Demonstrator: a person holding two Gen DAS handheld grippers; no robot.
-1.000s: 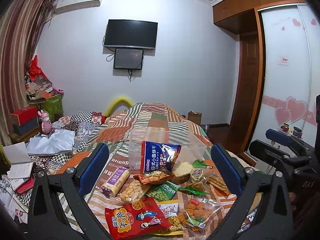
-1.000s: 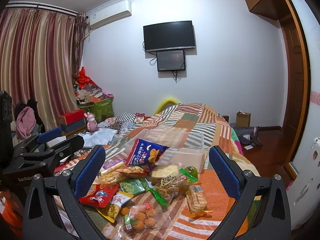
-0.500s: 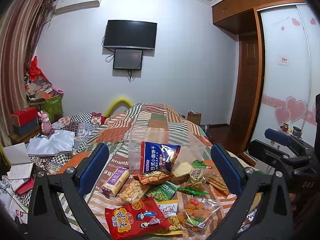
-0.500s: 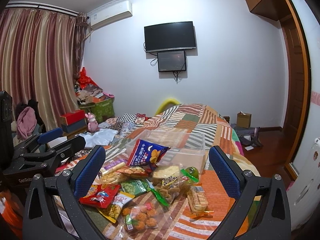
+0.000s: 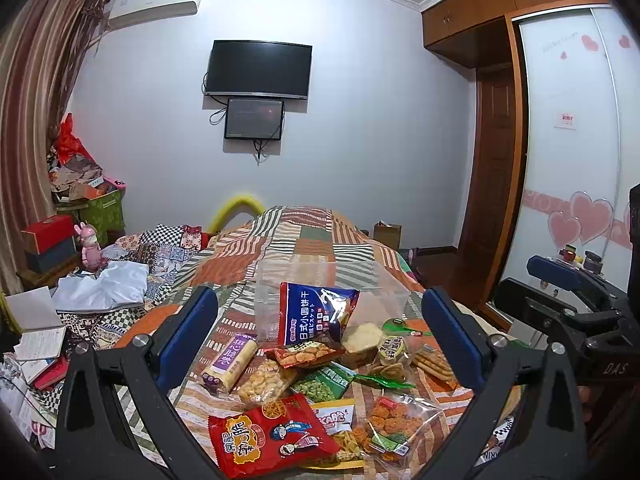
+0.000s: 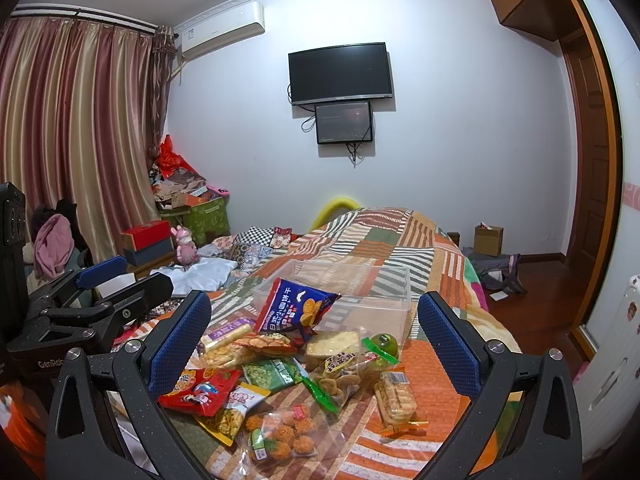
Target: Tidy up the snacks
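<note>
Fingers spread on left gripper [image 5: 320, 336] and right gripper [image 6: 314, 332], wardrobe [image 5: 572, 152] only in left view

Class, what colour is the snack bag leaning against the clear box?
Blue bag; clearest in the left wrist view.

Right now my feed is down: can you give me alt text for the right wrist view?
The open right tongs frame a pile of snack packets on a patchwork bedspread, with a clear plastic bin just behind and a blue biscuit bag leaning against its front. The left tongs hang open at the left edge; a TV hangs on the far wall.
</note>
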